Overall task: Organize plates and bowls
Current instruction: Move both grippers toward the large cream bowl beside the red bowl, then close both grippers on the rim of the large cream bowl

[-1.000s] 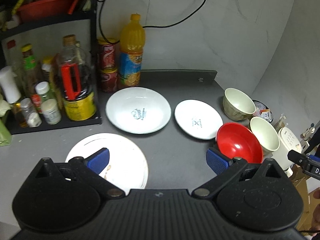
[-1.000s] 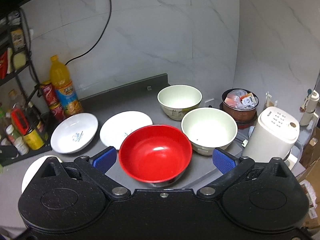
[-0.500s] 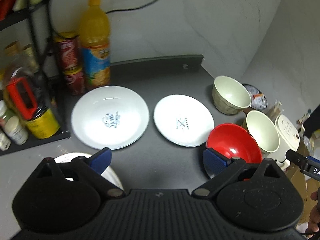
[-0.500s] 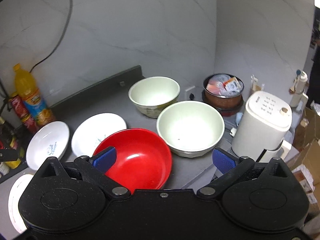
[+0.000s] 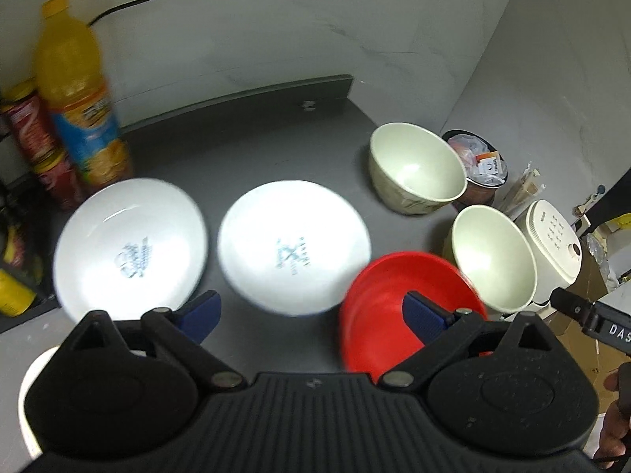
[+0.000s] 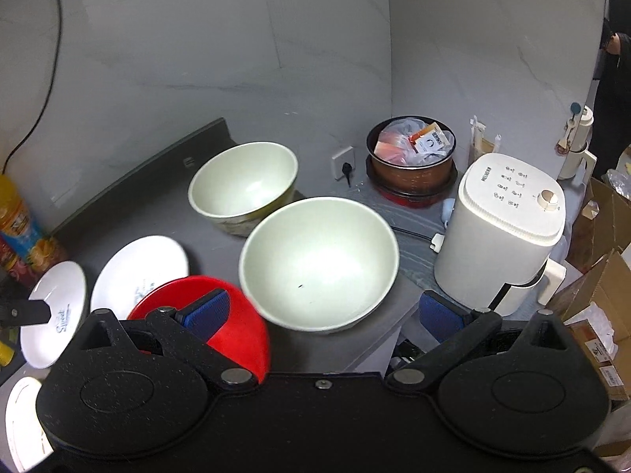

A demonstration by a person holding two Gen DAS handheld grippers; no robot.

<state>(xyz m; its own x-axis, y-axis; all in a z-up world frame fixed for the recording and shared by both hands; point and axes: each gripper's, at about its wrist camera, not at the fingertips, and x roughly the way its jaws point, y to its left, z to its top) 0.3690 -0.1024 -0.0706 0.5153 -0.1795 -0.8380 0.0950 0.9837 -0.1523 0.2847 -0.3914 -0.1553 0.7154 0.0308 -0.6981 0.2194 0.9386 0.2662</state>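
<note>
Meanwhile, both views swung rightward over last second. Right gripper [image 6: 321,309] moved from red bowl [image 6: 236,327] onto near cream bowl [image 6: 319,262], jaws wide apart, empty. Left gripper [image 5: 311,311] shifted toward middle plate [image 5: 294,246], jaws apart too. Likely bowl pickup next; nothing stacked yet.

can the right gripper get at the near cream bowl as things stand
Probably yes. The right gripper is open and empty, and the near cream bowl sits straight ahead between its fingers. The red bowl crowds the left finger, so that side looks tight.
</note>
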